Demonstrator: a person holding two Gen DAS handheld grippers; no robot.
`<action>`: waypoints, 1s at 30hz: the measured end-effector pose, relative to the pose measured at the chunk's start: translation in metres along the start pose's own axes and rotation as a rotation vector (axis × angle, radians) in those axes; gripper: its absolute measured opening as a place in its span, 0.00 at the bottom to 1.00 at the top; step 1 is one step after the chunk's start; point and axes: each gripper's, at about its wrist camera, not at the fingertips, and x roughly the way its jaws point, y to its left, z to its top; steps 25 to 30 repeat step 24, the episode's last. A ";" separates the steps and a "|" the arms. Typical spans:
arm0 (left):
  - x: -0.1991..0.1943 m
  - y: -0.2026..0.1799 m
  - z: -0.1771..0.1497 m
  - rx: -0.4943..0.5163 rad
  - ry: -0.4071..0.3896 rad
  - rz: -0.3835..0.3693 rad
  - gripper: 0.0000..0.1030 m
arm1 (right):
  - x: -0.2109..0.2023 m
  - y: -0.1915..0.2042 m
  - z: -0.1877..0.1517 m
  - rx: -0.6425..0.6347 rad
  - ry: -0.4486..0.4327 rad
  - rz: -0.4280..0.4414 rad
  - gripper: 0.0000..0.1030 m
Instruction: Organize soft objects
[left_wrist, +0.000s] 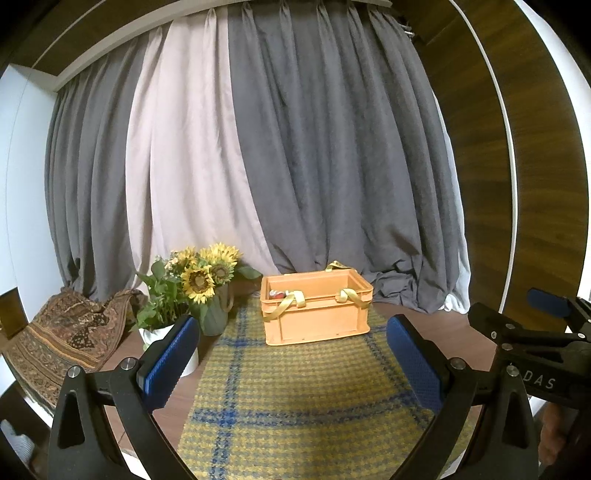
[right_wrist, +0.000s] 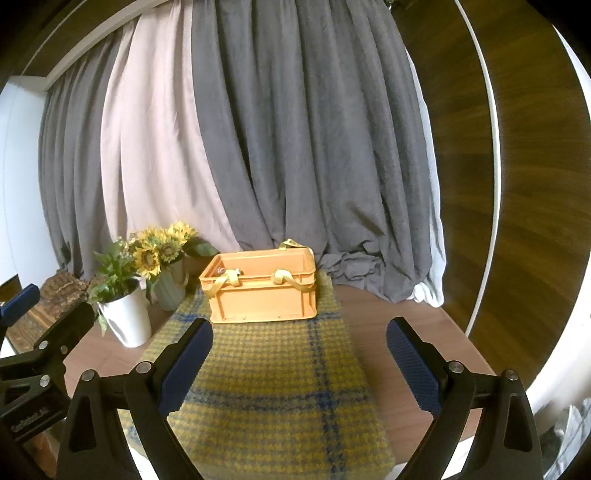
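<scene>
An orange crate (left_wrist: 316, 312) with yellow straps (left_wrist: 288, 302) draped over its rim stands on a yellow and blue checked cloth (left_wrist: 295, 398). A small red and white thing (left_wrist: 277, 294) lies inside it. The crate also shows in the right wrist view (right_wrist: 260, 286) on the cloth (right_wrist: 266, 391). My left gripper (left_wrist: 291, 354) is open and empty, held over the cloth short of the crate. My right gripper (right_wrist: 299, 363) is open and empty, likewise short of the crate. The right gripper shows at the edge of the left view (left_wrist: 532, 332).
Sunflowers in a green vase (left_wrist: 207, 284) and a plant in a white pot (right_wrist: 127, 317) stand left of the crate. A patterned brown cloth (left_wrist: 66, 336) lies at the far left. Grey and pale curtains (left_wrist: 295, 147) hang behind the wooden table (right_wrist: 399, 321).
</scene>
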 end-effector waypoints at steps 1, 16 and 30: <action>-0.001 0.000 0.000 0.001 -0.001 -0.001 1.00 | -0.001 -0.001 0.000 0.000 0.000 -0.001 0.93; -0.006 -0.009 0.001 0.000 0.001 -0.002 1.00 | -0.011 -0.009 -0.003 0.007 -0.009 -0.008 0.93; -0.011 -0.013 0.001 0.000 -0.003 0.002 1.00 | -0.015 -0.011 -0.003 0.007 -0.012 -0.007 0.93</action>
